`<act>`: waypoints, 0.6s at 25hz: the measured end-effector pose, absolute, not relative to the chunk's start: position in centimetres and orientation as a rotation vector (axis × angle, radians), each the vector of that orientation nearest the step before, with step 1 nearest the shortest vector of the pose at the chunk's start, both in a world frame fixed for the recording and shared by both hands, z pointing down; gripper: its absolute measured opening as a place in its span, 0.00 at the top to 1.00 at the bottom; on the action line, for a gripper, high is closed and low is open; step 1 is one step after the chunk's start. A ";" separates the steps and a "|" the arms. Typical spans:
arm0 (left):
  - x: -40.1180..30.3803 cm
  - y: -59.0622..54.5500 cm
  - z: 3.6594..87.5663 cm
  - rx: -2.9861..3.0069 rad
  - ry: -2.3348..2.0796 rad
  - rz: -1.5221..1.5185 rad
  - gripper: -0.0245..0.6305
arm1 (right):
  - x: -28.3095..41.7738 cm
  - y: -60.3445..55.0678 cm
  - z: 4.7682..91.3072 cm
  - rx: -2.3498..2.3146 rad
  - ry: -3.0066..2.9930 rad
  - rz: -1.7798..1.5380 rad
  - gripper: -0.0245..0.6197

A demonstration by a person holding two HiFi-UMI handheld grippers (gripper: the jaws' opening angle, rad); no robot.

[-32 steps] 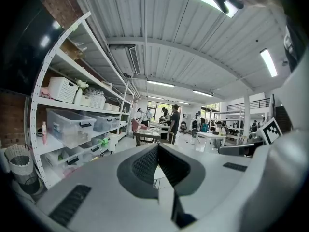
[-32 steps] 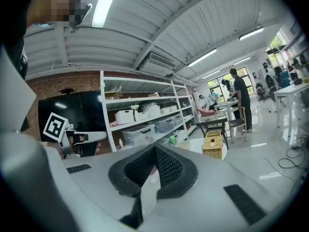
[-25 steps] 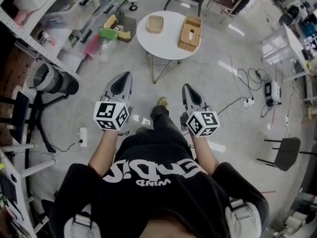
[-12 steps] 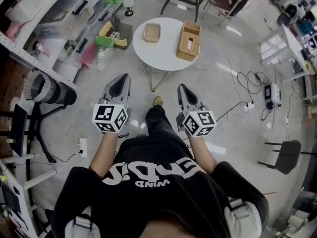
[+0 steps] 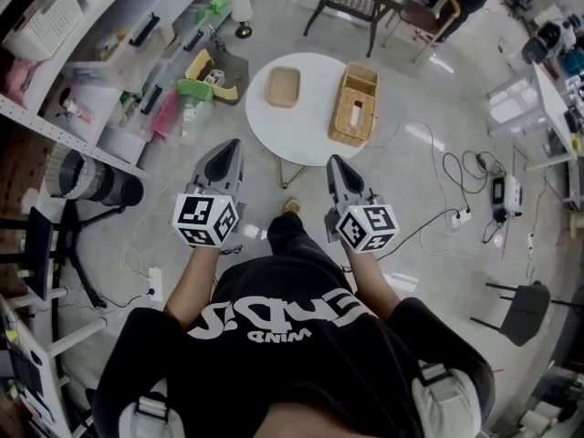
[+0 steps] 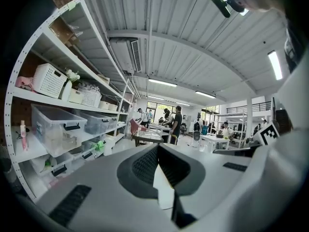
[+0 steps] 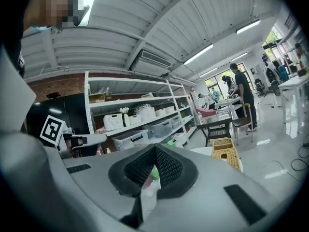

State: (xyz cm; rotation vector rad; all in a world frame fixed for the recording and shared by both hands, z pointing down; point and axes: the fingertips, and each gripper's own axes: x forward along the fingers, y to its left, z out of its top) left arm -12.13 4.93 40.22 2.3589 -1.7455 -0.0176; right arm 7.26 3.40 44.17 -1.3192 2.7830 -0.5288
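Pale, glossy floor (image 5: 429, 208) fills a big workshop hall, with a ribbed white ceiling and strip lights showing in both gripper views. White shelves (image 6: 67, 100) run down the left wall, loaded with clear bins and white baskets. A person in a black printed shirt (image 5: 292, 336) stands on the floor and holds both grippers out in front at about chest level, well above the ground and apart from each other. Ahead of them stands a round white worktop (image 5: 306, 130) on thin legs, near the grippers' tips in the head view but touched by neither. The left gripper (image 5: 229, 146) points toward the worktop's near left edge. Its own view shows its fingers (image 6: 145, 166) closed, tips meeting, with nothing between them. The right gripper (image 5: 335, 163) points at the worktop's near right edge. Its fingers (image 7: 166, 166) are likewise closed on nothing, with only distant shelf clutter seen through the slit behind the tips. Each gripper carries a marker cube (image 5: 205, 219) at the wrist end. On the worktop's right side sits a wicker basket (image 5: 354, 105) with a slot in its top, and on the left side lies a smaller shallow tray (image 5: 283, 87), apart from the basket. Black cables (image 5: 456, 167) trail over the floor to the right.
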 end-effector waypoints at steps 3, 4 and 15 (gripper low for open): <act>-12.4 2.0 39.9 2.344 -1.754 -0.013 0.96 | 7.0 0.1 43.8 -1.303 2.785 -0.538 0.96; -12.4 1.0 39.9 2.338 -1.758 -0.011 0.96 | 7.0 -1.0 43.7 -1.302 2.784 -0.542 0.96; -11.9 -8.8 39.3 2.291 -1.788 -0.044 0.96 | 7.3 -11.1 43.4 -1.253 2.821 -0.551 0.96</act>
